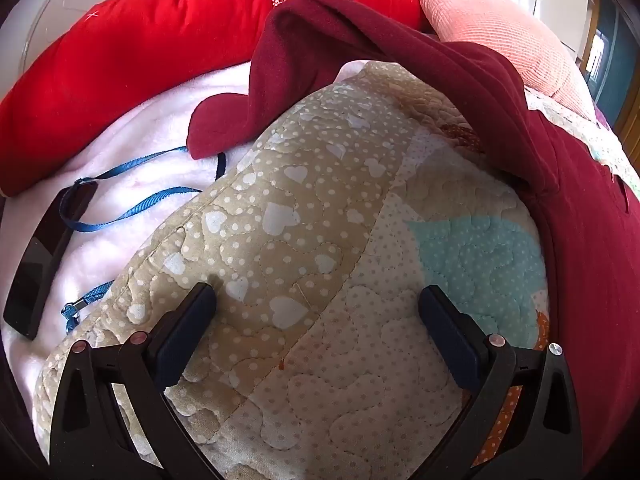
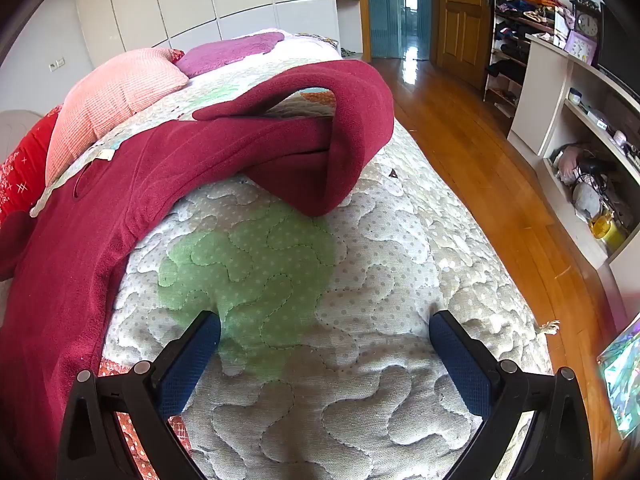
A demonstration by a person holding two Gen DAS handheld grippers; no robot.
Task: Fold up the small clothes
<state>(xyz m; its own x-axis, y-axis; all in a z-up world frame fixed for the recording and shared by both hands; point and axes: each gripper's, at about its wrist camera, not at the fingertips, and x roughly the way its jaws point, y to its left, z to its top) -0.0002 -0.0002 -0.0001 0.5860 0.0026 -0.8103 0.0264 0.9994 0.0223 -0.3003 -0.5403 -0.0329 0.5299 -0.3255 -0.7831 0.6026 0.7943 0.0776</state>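
On the bed: the garment (image 2: 168, 168) lies spread across the quilt (image 2: 360, 280), one sleeve (image 2: 352, 128) looped back over the body.
Left hand-held gripper (image 1: 318, 306): spread wide, empty, over bare quilt.
Right hand-held gripper (image 2: 325, 334): spread wide, empty too.
Step, as I judge it: reach for the sleeves; pinch each near its cuff (image 1: 218, 124) and lay it flat.
Edges: the bed's side drops off close on your right.
Room: the phone (image 1: 40, 260) and strap (image 1: 132, 200) crowd the left; the pillows (image 1: 500, 36) lie beyond.

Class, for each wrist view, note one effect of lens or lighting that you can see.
Left wrist view: fisheye bulges the quilt into a dome, with dark corners. Right wrist view: bright window glare on the wooden floor; the wardrobe lines bow.
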